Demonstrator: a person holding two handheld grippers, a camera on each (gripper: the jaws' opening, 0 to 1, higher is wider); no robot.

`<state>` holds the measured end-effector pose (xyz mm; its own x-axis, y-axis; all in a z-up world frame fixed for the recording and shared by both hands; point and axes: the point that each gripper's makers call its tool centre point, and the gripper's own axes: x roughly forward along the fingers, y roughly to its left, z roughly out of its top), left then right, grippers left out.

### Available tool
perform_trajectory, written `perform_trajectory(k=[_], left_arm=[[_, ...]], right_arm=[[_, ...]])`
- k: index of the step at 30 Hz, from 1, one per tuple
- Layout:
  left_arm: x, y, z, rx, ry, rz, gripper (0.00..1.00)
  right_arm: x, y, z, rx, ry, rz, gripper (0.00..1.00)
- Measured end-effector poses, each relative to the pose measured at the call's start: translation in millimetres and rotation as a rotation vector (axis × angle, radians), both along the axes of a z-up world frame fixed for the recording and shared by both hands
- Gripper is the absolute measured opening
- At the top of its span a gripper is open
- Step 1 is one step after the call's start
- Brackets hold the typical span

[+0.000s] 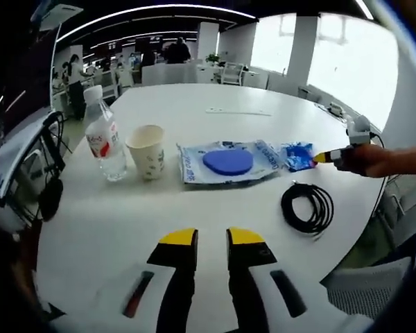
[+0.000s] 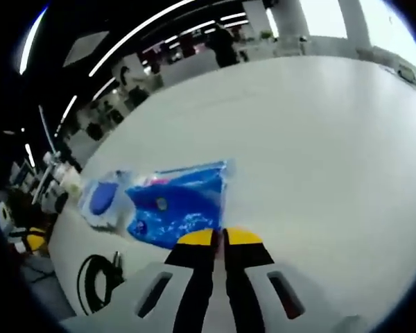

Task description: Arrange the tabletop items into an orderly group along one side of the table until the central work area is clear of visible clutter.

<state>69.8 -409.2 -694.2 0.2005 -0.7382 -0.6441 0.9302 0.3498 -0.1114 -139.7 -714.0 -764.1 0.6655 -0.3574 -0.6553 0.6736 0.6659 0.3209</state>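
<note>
Along the table (image 1: 215, 111) stand a clear water bottle (image 1: 104, 142) with a red label and a paper cup (image 1: 147, 151). Beside them lies a clear bag with a blue disc (image 1: 225, 161), then a small blue packet (image 1: 298, 155). My right gripper (image 1: 320, 157), held by a hand (image 1: 381, 159), meets the packet's right edge. In the right gripper view its jaws (image 2: 219, 237) are pressed together on the edge of the blue packet (image 2: 177, 205), with the disc bag (image 2: 100, 198) beyond. My left gripper (image 1: 211, 238) hovers open over bare table in front of the row.
A coiled black cable (image 1: 306, 206) lies near the table's right edge, in front of the packet; it shows as the cable (image 2: 97, 277) at lower left. A thin white strip (image 1: 237, 112) lies far back. Chairs, desks and people stand beyond the table.
</note>
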Motion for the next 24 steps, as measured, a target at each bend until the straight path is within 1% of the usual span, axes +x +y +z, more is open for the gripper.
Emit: perform_trajectory(k=[3, 9, 12, 14, 16, 19, 22, 24], left_arm=[[-0.2, -1.5, 2.0, -0.006, 0.005, 0.002, 0.16], [1.2, -0.9, 4.9, -0.014, 0.006, 0.003, 0.16], [1.5, -0.6, 4.7, -0.014, 0.008, 0.000, 0.17], [1.9, -0.7, 4.9, -0.016, 0.009, -0.006, 0.17], [1.7, -1.1, 5.0, -0.019, 0.011, -0.011, 0.17], [0.8, -1.8, 4.4, -0.022, 0.017, -0.016, 0.17], [-0.8, -2.5, 3.6, -0.025, 0.019, -0.021, 0.17], [-2.5, -3.1, 5.0, -0.030, 0.016, -0.025, 0.17]], right_arm=[[-3.2, 1.6, 1.1, 0.010, -0.006, -0.016, 0.09], [-20.9, 2.5, 8.0, 0.006, -0.024, -0.052, 0.12], [-29.5, 11.5, 11.6, -0.001, -0.023, -0.053, 0.13], [-31.3, 17.5, 14.3, 0.006, -0.034, -0.050, 0.15], [-29.8, 27.7, 18.7, 0.009, -0.052, -0.039, 0.15], [-22.5, 50.0, 23.9, 0.007, -0.062, 0.018, 0.18], [-12.8, 74.1, 28.1, 0.034, -0.097, 0.046, 0.20], [-8.7, 84.3, 27.6, 0.040, -0.100, 0.064, 0.20]])
